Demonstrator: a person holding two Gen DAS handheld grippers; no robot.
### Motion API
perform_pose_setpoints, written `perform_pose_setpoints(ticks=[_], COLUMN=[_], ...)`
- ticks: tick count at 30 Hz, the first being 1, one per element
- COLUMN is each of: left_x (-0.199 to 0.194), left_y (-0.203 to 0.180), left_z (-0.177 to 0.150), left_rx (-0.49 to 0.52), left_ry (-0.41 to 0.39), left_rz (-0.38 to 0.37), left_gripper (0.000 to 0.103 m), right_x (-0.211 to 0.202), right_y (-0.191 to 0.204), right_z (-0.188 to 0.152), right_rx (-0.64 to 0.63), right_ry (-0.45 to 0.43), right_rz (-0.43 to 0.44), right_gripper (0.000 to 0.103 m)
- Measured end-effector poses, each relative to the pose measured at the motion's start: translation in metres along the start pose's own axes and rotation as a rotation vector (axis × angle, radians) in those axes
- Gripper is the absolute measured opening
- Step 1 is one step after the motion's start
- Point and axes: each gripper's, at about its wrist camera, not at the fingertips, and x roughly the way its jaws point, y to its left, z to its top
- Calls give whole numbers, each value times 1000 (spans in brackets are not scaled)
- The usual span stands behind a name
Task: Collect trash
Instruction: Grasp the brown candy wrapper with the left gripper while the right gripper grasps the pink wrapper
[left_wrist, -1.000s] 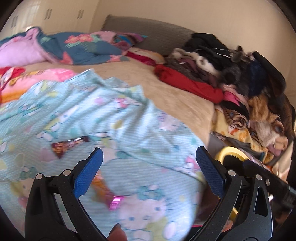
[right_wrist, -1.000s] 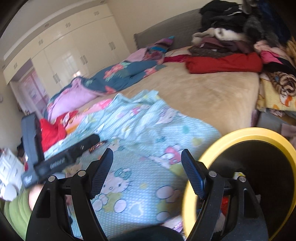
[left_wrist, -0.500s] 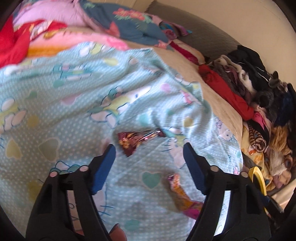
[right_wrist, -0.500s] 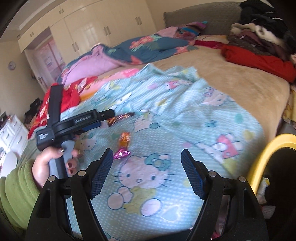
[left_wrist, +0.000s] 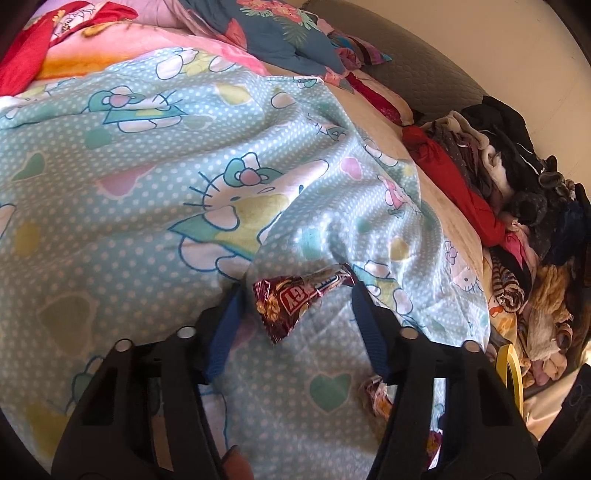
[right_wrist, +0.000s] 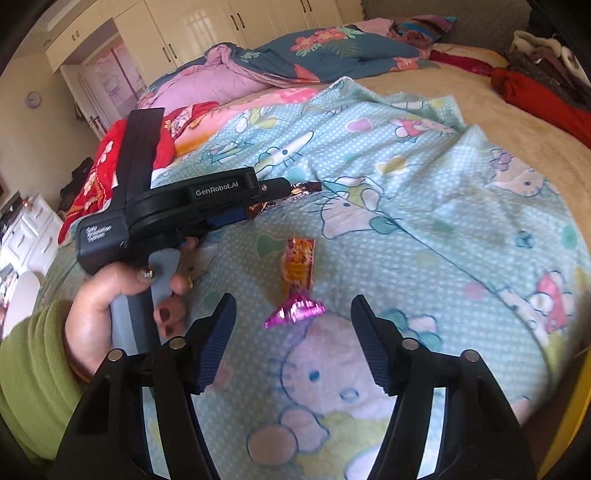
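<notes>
Left gripper (left_wrist: 295, 314) spread wide, straddling maroon wrapper (left_wrist: 295, 301) lying on blue sheet (left_wrist: 147, 184) of bed. Good grasp likely needs low fingers, pinch across wrapper's middle, no sheet caught. Right gripper (right_wrist: 291, 332) also parted, empty, hovering near orange wrapper (right_wrist: 297, 271). Yellow bin (left_wrist: 511, 373) at bedside.

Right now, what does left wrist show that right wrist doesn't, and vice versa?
Only left wrist: the left hand-held gripper open, straddling the maroon foil snack wrapper, not yet pinched.
Only right wrist: the right hand-held gripper open just short of the orange candy wrapper with pink foil end; white wardrobe doors.
Both: the light-blue cartoon-cat bedsheet, both wrappers, the red garment.
</notes>
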Motion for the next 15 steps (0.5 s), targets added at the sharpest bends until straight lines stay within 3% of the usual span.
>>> perform_pose_setpoints(ticks=[5, 15], left_x=[2, -7], left_y=[5, 2], left_z=[1, -3], left_rx=[-29, -27], left_ry=[-2, -22], left_rz=[-5, 0], left_gripper=[33, 13], right_x=[28, -6], right_y=[-6, -18], right_z=[2, -5], right_rx=[66, 114], right_ry=[43, -35], right_rz=[13, 9], right_gripper=[30, 29])
